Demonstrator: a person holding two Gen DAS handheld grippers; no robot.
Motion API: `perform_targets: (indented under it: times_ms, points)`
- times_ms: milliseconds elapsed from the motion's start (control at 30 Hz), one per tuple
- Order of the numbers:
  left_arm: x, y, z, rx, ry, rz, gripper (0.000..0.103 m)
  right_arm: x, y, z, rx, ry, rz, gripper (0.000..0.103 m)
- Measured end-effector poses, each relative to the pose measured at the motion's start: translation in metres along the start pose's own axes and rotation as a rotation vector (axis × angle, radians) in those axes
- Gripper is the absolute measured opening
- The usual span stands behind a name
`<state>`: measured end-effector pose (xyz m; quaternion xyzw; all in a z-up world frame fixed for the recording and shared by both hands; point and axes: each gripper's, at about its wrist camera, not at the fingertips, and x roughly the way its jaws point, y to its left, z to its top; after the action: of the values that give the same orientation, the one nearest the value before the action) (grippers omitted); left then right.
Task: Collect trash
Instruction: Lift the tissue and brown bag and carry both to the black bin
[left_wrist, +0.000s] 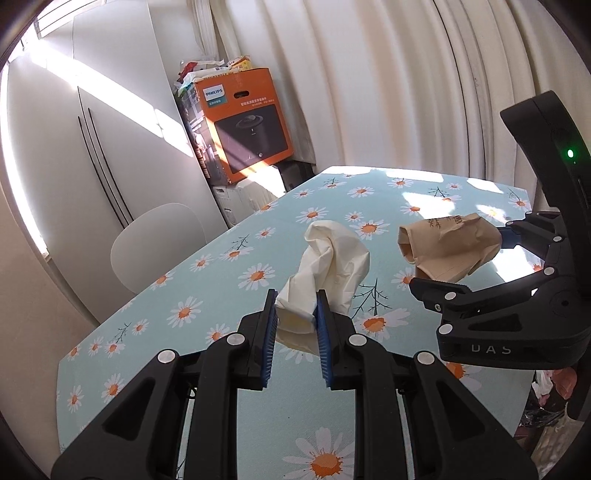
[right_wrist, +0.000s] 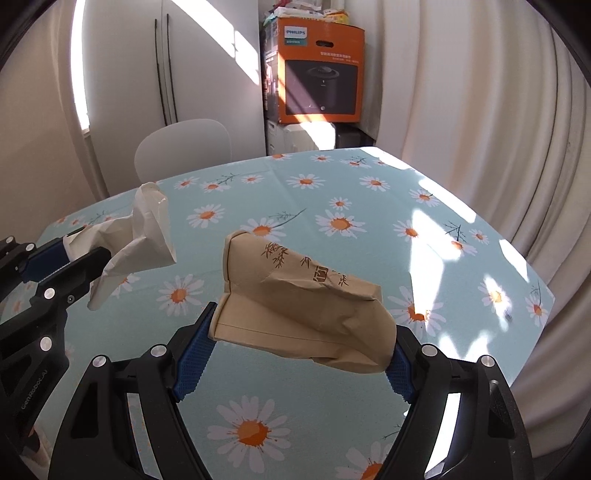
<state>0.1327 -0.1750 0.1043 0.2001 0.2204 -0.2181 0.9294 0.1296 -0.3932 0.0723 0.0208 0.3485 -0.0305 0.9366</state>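
Note:
My left gripper (left_wrist: 296, 314) is shut on a crumpled white paper tissue (left_wrist: 325, 266), held above the daisy-print tablecloth (left_wrist: 207, 280). The same white tissue (right_wrist: 136, 236) shows at the left of the right wrist view, pinched in the left gripper (right_wrist: 72, 253). My right gripper (right_wrist: 301, 345) is shut on a wide crumpled brown paper bag (right_wrist: 295, 302) with brown printed marks, lifted off the table. In the left wrist view that brown bag (left_wrist: 450, 243) hangs at the right, between the fingers of the right gripper (left_wrist: 476, 258).
The table (right_wrist: 332, 192) carries a light blue cloth with daisies. A white chair (right_wrist: 183, 147) stands at its far left side. An orange Philips box (right_wrist: 319, 72) is stacked in the corner beside white cupboards (right_wrist: 207, 59). White curtains (right_wrist: 461, 92) hang along the right.

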Motion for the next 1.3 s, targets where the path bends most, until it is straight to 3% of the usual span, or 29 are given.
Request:
perform_targets:
  times_ms: [600,833,967,1300]
  points:
    - [-0.008,-0.11,0.024,0.131,-0.057,-0.188,0.021,-0.063,-0.118,-0.046,0.123,-0.034,-0.17,0.075]
    - [-0.015,-0.159,0.027,0.192,-0.065,-0.296,0.021,-0.093,-0.161,-0.082,0.151,-0.019,-0.252,0.075]
    - [-0.018,-0.187,0.026,0.221,-0.054,-0.354,0.021,-0.107,-0.191,-0.107,0.192,0.008,-0.252,0.075]
    - [-0.024,-0.251,0.019,0.321,-0.027,-0.437,0.021,-0.123,-0.248,-0.174,0.281,0.074,-0.301,0.075]
